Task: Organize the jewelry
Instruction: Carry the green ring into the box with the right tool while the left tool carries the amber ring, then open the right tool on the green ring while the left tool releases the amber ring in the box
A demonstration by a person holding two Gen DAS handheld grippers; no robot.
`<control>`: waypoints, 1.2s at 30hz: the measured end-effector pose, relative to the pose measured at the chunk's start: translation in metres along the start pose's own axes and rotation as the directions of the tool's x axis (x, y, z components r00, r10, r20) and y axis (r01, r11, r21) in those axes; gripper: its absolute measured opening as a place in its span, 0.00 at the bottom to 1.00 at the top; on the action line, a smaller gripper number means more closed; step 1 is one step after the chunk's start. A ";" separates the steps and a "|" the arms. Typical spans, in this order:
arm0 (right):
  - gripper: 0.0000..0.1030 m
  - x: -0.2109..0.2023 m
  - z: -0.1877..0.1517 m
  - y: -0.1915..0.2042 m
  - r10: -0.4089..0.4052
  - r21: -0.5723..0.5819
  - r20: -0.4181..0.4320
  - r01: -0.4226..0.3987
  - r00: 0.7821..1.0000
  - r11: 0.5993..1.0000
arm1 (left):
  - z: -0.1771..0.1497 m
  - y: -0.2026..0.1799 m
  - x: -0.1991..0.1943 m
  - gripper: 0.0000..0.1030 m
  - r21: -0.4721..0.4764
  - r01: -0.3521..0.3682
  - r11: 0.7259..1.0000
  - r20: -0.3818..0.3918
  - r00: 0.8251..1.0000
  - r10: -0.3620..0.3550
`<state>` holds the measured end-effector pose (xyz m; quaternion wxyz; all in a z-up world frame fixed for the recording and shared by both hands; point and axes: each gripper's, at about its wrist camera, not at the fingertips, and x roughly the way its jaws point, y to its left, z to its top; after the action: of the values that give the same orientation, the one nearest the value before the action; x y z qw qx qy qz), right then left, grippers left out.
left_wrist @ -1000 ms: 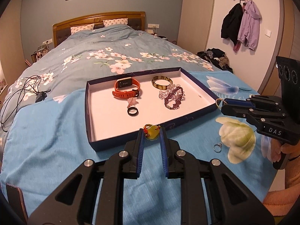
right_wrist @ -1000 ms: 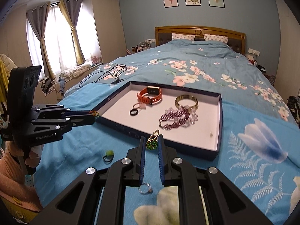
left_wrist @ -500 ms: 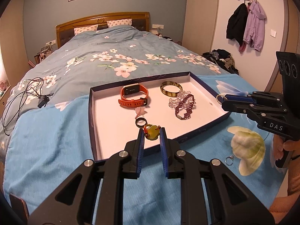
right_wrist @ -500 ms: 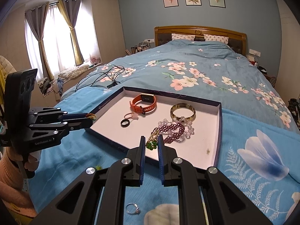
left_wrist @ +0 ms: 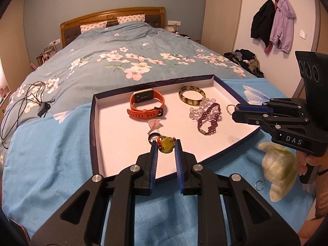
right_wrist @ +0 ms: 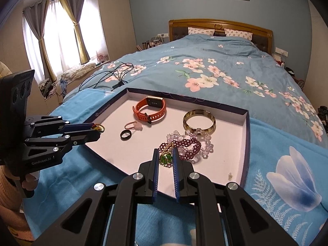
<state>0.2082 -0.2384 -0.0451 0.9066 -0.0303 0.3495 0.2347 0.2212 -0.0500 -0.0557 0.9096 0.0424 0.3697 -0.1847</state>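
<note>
A dark blue tray (left_wrist: 93, 123) with a white floor lies on the bed. It holds an orange smartwatch (left_wrist: 146, 104), a brown bangle (left_wrist: 191, 97), purple and clear bead bracelets (left_wrist: 209, 116), a black ring (left_wrist: 152, 137) and a small pink piece (left_wrist: 154, 124). My left gripper (left_wrist: 166, 143) is shut on a yellow-green pendant (left_wrist: 166, 142) with a red cord, above the tray's near part beside the black ring. My right gripper (right_wrist: 165, 153) is shut on a gold chain with green beads (right_wrist: 165, 157), just before the bead bracelets (right_wrist: 188, 147), over the tray (right_wrist: 247, 143).
A silver ring (left_wrist: 260, 184) lies on the blue blanket outside the tray's right corner. Black cables (left_wrist: 24, 100) sprawl on the quilt far left. A person's hand (left_wrist: 307, 162) grips the right tool. Coats (left_wrist: 272, 24) hang on the right wall.
Both grippers have moved forward from the blanket to above the tray's floor, each still carrying its piece. The jaws have not changed.
</note>
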 end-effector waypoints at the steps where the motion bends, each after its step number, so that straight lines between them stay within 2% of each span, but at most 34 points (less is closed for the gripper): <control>1: 0.11 0.003 0.000 -0.001 -0.006 0.000 -0.007 0.006 1.000 1.000 | 0.000 0.001 0.003 0.16 -0.005 0.003 1.000 -0.007 1.000 -0.003; 12: 0.11 0.034 0.003 -0.010 -0.012 0.010 -0.086 0.013 0.996 1.000 | 0.005 0.006 0.032 0.16 -0.028 -0.012 1.000 -0.072 0.997 0.010; 23: 0.13 0.046 0.003 -0.012 -0.035 0.015 -0.113 0.036 0.993 0.999 | 0.007 0.007 0.049 0.17 -0.040 -0.014 0.999 -0.106 0.994 0.009; 25: 0.14 0.045 0.003 -0.014 -0.041 0.020 -0.109 0.044 0.993 0.999 | 0.007 0.006 0.049 0.18 -0.038 -0.015 0.999 -0.105 0.994 0.011; 27: 0.20 0.043 0.003 -0.015 -0.050 0.026 -0.106 0.053 0.993 0.998 | 0.007 0.007 0.047 0.23 -0.042 -0.023 0.999 -0.098 0.995 0.018; 29: 0.21 0.040 0.003 -0.016 -0.053 0.031 -0.096 0.057 0.994 0.998 | 0.008 0.008 0.042 0.30 -0.046 -0.026 0.999 -0.083 0.996 0.022; 32: 0.21 0.029 0.002 -0.017 -0.047 0.047 -0.072 0.051 0.996 0.998 | 0.009 0.010 0.027 0.33 -0.047 -0.036 0.998 -0.048 0.998 0.034; 36: 0.27 0.006 -0.001 -0.017 -0.035 0.063 -0.026 0.036 0.999 0.997 | 0.004 0.009 -0.002 0.37 -0.028 -0.034 0.999 0.014 0.999 0.034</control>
<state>0.2190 -0.2513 -0.0519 0.9066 -0.0109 0.3675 0.2070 0.2260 -0.0424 -0.0518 0.9157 0.0346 0.3650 -0.1644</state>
